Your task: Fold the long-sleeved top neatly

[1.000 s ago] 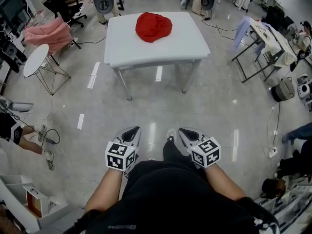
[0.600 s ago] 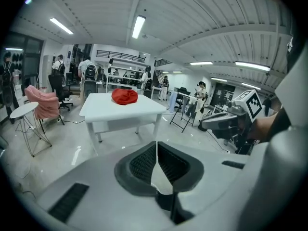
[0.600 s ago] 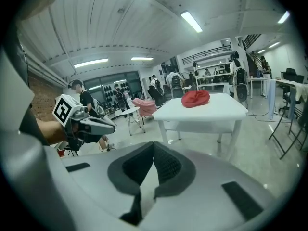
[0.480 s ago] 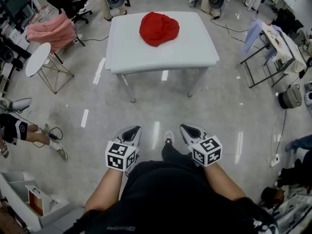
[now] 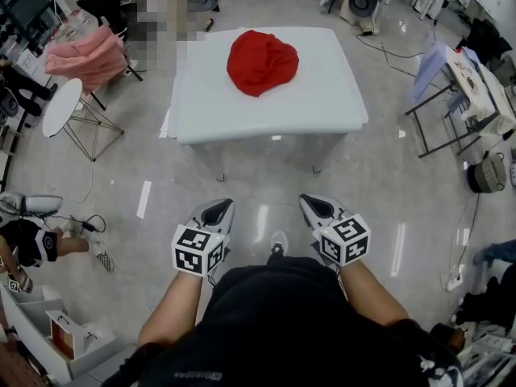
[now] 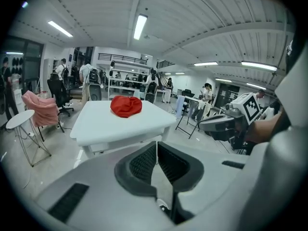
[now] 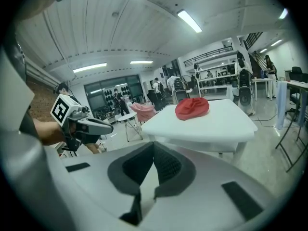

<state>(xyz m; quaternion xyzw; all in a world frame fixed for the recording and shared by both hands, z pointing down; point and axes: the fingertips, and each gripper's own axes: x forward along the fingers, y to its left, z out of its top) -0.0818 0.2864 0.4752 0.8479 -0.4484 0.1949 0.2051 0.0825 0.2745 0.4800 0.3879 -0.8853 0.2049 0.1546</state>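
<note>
red long-sleeved top (image 5: pixel 261 61) lies bunched on the white surface (image 5: pixel 322 103), nearer in the head view than a second ago; the person is walking up, with left gripper (image 5: pixel 218 212) and right gripper (image 5: pixel 317 206) well short of it. left gripper view: jaws closed, empty. right gripper view: the same, so folding hasn't begun

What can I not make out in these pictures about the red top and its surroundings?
- Red top, all views: crumpled in a heap on the white table, so its own folds hide sleeves and collar.
- Head view: a mosaic patch covers the spot beyond the table's far left corner.
- Left gripper view: the people at the back are too small to describe.
</note>
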